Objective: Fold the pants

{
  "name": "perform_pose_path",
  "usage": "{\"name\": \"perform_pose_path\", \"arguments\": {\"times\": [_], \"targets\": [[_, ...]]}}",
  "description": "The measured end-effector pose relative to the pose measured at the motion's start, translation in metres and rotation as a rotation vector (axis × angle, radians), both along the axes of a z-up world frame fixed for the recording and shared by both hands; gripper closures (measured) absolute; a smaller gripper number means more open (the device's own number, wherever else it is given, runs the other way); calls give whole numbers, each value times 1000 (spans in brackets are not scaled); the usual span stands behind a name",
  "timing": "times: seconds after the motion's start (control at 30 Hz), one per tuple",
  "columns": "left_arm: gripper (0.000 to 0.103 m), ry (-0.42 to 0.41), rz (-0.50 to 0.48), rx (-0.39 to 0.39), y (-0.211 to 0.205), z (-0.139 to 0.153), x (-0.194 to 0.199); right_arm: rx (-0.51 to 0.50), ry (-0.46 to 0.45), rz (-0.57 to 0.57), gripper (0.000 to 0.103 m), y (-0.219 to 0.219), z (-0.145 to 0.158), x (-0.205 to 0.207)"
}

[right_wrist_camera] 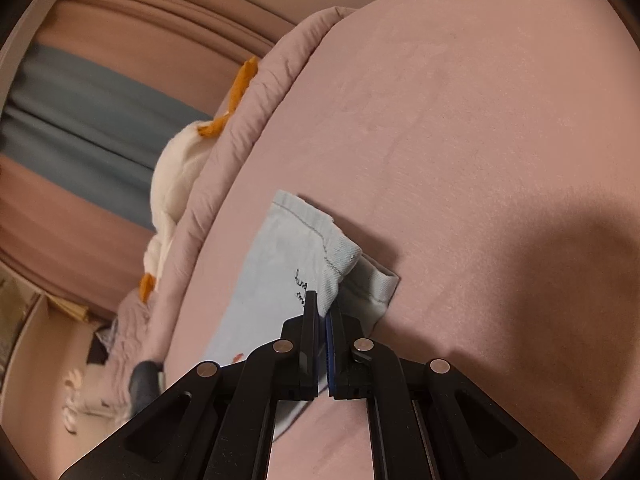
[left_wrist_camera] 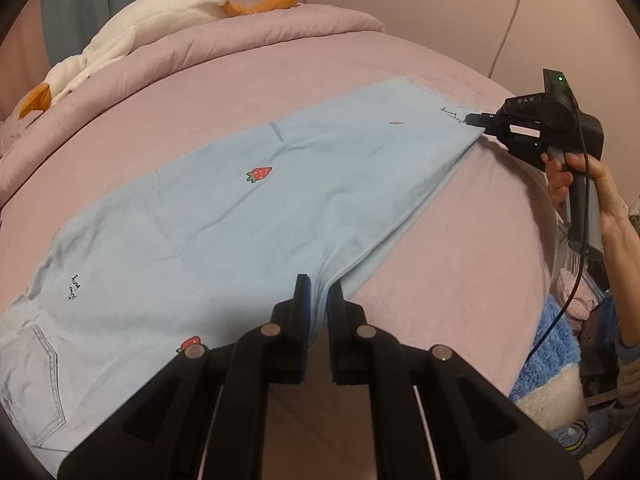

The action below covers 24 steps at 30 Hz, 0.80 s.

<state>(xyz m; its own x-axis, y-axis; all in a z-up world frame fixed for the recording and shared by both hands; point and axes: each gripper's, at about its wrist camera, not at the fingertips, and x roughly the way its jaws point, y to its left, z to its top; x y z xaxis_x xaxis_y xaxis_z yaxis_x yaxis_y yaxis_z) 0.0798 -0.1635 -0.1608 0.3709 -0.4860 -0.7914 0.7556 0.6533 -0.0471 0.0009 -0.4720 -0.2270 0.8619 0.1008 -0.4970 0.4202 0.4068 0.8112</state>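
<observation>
I am holding the pants with both tools as they are lying stretched across the pink bed. My left hand-held gripper is clenching a bunched fold of the light blue fabric right at its tips, with the strawberry print ahead of it and the back pocket off to its left. My right hand-held gripper is pinching the hem end of the leg, its fingers closed on the cloth, the stitched cuff rising just ahead of it. A white stuffed goose is resting on the folded duvet far beyond the left tool.
</observation>
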Motion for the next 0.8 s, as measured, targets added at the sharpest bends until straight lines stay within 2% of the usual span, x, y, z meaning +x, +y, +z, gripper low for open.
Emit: {"name": "perform_pose_path", "arguments": {"times": [0.1,0.17,0.27,0.3,0.33,0.37,0.4,0.43,0.47,0.57,0.63,0.7,0.8], "targets": [[92,14,-6,42,-4,-9,-1,1,41,25,99,-4,-7,8],[91,22,-1,41,-1,-10,-3,48,28,23,99,-11,-13,7],[86,23,6,8,11,2,-7,49,10,-22,97,-22,-7,-5],[83,29,17,-24,19,10,-9,32,3,-36,90,-25,-2,-9],[81,36,22,-53,24,14,-10,0,4,-59,86,-26,5,-15],[72,51,33,-112,34,23,-10,-51,13,-75,80,-25,14,-19],[60,60,47,-155,41,29,-9,-107,16,-73,79,-21,25,-22],[54,61,62,-183,46,33,-8,-136,13,-63,79,-18,30,-23],[44,51,94,-210,53,36,-4,-171,8,-38,79,-10,38,-21],[47,49,201,-205,63,33,12,-263,-22,114,79,28,54,-4],[48,65,296,-199,74,22,25,-349,-17,261,79,71,60,13],[52,82,402,-171,91,7,33,-440,-11,394,79,117,59,28],[54,84,522,-90,120,-13,36,-599,27,494,80,164,52,39]]}}
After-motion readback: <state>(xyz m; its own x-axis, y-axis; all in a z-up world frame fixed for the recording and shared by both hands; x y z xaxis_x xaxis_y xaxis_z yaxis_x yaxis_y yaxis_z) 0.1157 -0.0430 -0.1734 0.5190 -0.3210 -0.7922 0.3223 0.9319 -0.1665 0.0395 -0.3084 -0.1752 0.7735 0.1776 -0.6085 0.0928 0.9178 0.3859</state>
